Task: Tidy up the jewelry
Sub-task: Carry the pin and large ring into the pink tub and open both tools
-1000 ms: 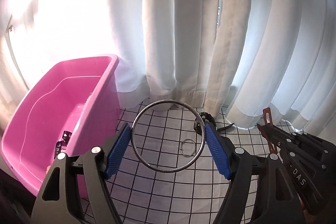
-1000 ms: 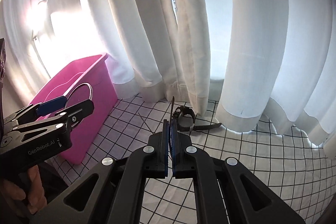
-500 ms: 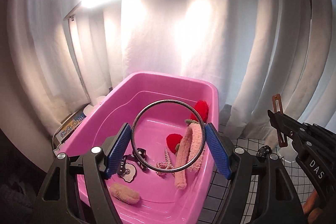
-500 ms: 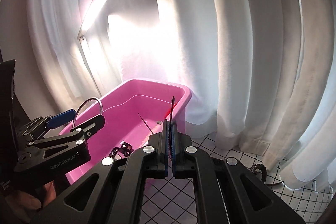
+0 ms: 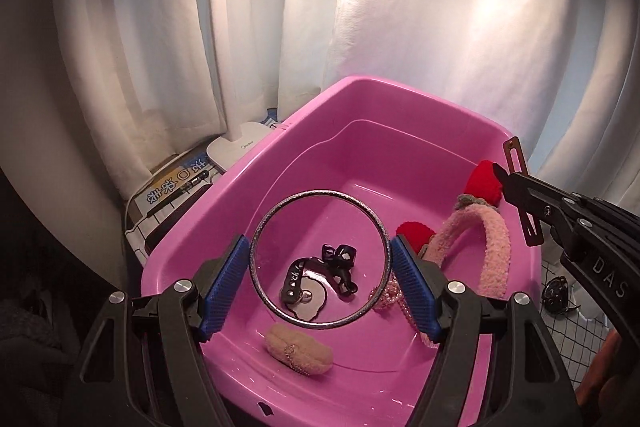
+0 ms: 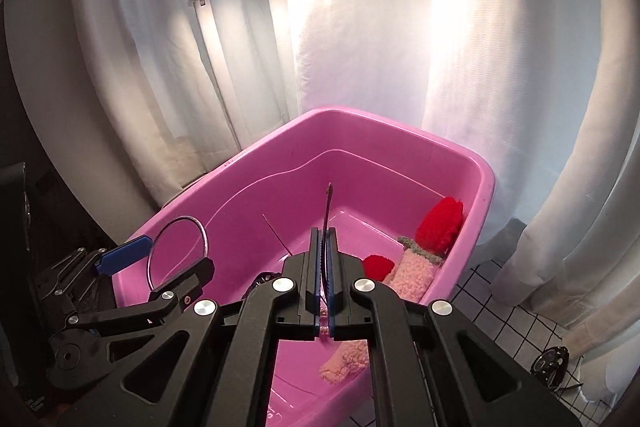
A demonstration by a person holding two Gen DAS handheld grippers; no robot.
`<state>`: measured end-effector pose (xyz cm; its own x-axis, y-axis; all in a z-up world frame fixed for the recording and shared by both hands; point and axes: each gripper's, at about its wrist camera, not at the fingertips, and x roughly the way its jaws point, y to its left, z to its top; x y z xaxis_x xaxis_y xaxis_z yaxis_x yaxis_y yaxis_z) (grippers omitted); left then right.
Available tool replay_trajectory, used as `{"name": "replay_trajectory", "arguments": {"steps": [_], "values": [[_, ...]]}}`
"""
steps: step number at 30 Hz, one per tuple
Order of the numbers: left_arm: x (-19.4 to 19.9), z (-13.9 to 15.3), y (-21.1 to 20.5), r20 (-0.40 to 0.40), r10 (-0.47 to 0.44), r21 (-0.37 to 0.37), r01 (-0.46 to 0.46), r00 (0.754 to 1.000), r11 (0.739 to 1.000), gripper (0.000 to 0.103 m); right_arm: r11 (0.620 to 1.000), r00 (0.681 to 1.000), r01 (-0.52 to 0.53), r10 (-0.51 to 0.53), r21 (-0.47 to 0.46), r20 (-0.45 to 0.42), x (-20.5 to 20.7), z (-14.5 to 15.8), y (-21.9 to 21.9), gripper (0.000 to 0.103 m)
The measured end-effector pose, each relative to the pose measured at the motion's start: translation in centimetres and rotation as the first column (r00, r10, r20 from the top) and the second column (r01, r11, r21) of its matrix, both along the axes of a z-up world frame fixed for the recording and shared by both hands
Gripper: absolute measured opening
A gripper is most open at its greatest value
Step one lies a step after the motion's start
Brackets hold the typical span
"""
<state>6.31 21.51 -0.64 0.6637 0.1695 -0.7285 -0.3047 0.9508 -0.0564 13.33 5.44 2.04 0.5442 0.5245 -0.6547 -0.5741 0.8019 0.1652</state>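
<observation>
Both grippers swung from the gridded tabletop over to the pink plastic tub [image 5: 372, 115], now hovering above it. Left gripper [image 5: 320, 261] fingers [image 5: 224, 287] clamp a large silver metal bangle ring [image 5: 256, 239] by its sides, held over the tub's near end. Right gripper [image 6: 322, 279] fingers are clenched on a thin brown flat strip [image 6: 327, 205], above the tub's middle. Inside the tub: fuzzy pink headband with red pompoms [image 5: 494, 247], black strap piece [image 5: 298, 277], beige fuzzy clip [image 5: 298, 349]. Black watch [image 6: 550, 365] lies outside the tub, right of it.
</observation>
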Motion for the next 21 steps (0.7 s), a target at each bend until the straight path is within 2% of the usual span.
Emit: {"name": "replay_trajectory", "arguments": {"steps": [6,8,9,10,11,12,16,21], "values": [[0.6,-1.4,0.8,-0.041,0.010,-0.021,-0.011,0.999,1.000,0.071,0.997,1.000,0.004,-0.006,-0.081,-0.022,1.6,-1.5,1.9,0.003],[0.7,-1.6,1.0,-0.050,0.013,-0.035,-0.014,0.999,0.999,0.071,0.994,0.999,0.007,-0.011,-0.109,-0.038,2.1,-1.9,2.4,0.023],[0.8,-1.8,1.2,-0.057,0.019,-0.040,-0.021,0.998,0.999,0.072,0.993,0.999,0.010,-0.015,-0.119,-0.046,2.4,-2.1,2.5,0.044],[0.8,-1.9,1.3,-0.063,0.025,-0.043,-0.027,0.998,0.999,0.074,0.992,0.998,0.013,-0.019,-0.123,-0.054,2.5,-2.2,2.5,0.055],[0.7,-1.9,1.5,-0.061,0.027,-0.045,-0.030,0.998,0.999,0.077,0.992,0.998,0.019,-0.026,-0.122,-0.060,2.6,-2.3,2.5,0.056],[0.7,-1.9,1.6,-0.059,0.033,-0.040,-0.036,0.998,0.999,0.084,0.993,0.997,0.023,-0.031,-0.119,-0.064,2.7,-2.4,2.4,0.056],[0.7,-1.7,1.5,-0.057,0.043,-0.019,-0.044,0.997,0.999,0.092,0.991,0.996,0.031,-0.042,-0.132,-0.074,2.9,-2.5,2.3,0.057],[0.5,-1.4,1.4,-0.050,0.051,-0.012,-0.051,0.997,0.999,0.094,0.991,0.997,0.053,-0.060,-0.121,-0.056,2.5,-1.7,1.6,0.058]]}}
